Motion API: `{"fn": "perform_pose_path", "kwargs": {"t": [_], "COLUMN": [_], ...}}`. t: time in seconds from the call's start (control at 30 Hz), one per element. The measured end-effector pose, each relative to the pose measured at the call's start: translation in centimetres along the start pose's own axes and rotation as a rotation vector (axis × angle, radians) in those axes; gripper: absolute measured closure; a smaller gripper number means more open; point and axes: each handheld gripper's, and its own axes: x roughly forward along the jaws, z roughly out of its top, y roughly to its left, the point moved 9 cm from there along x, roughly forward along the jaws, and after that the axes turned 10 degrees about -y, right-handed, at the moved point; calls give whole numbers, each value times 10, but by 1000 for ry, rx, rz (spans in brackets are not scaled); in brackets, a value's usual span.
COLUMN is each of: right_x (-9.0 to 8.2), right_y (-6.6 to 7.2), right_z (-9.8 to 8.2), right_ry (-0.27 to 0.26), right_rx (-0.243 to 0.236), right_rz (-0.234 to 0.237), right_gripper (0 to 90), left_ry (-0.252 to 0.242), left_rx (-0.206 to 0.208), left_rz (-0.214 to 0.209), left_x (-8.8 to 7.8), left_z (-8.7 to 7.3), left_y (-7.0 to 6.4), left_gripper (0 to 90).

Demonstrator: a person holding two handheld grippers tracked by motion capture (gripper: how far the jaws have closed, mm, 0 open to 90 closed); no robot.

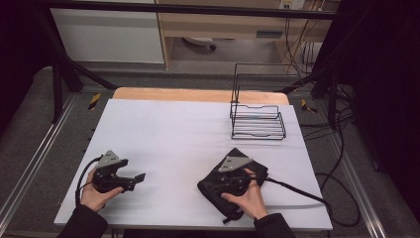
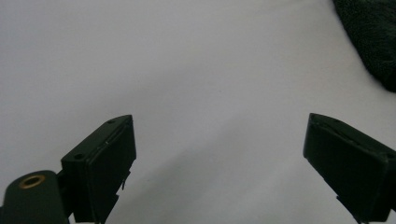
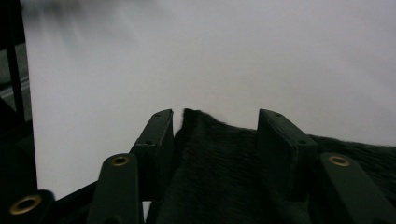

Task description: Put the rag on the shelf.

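Note:
A dark folded cloth [image 1: 205,192] lies on the white table [image 1: 168,134] at the front right. My right gripper [image 1: 218,182] rests low over it, held by a hand. In the right gripper view the jaws [image 3: 215,116] stand partly apart with the cloth [image 3: 215,177] lying between them, its corner just past the tips; the pads do not pinch it. My left gripper [image 1: 139,177] is at the front left, held just above bare table. Its jaws [image 2: 219,126] are wide open with nothing between them. The cloth's edge [image 2: 369,37] shows at the top right of the left gripper view.
A black wire rack [image 1: 257,124] stands at the back right of the table. A cable [image 1: 297,191] trails from the right gripper over the table's right edge. A wooden strip [image 1: 198,94] runs along the far edge. Dark frame bars flank the table.

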Motion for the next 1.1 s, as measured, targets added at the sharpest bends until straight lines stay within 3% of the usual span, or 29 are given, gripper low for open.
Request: {"fn": "perform_pose_path", "kwargs": {"t": [0.1, 0.27, 0.33, 0.37, 0.53, 0.63, 0.83, 1.0, 1.1], "right_x": [-11, -44, -55, -66, -82, -89, -97, -97, -96], "right_y": [-13, -59, -75, -89, -110, -115, -118, -118, -117], "right_z": [3, 1, -5, -11, -26, -36, -59, -71, -74], "right_ry": [-30, -73, -67, -63, -36, -16, 46, 87, 94], "right_rx": [20, 80, 112, 146, 178, 187, 229, 253, 260], "right_rz": [-41, -204, -257, -308, -388, -406, -419, -424, -423], "right_gripper": [384, 283, 284, 308, 382, 419, 484, 523, 538], "left_ry": [8, 10, 9, 8, 13, 20, 81, 134, 187], "left_rx": [-1, 6, 2, -5, 11, 24, 53, 73, 96], "left_rz": [-5, -16, -23, -31, -61, -90, -147, -197, -234], "left_x": [2, 7, 10, 12, 26, 36, 64, 87, 98], "left_z": [1, 10, 14, 17, 31, 40, 52, 48, 37], "left_y": [-5, -15, -20, -24, -47, -64, -108, -138, -150], "left_gripper": [94, 97, 112, 129, 161, 189, 235, 306, 330]}}
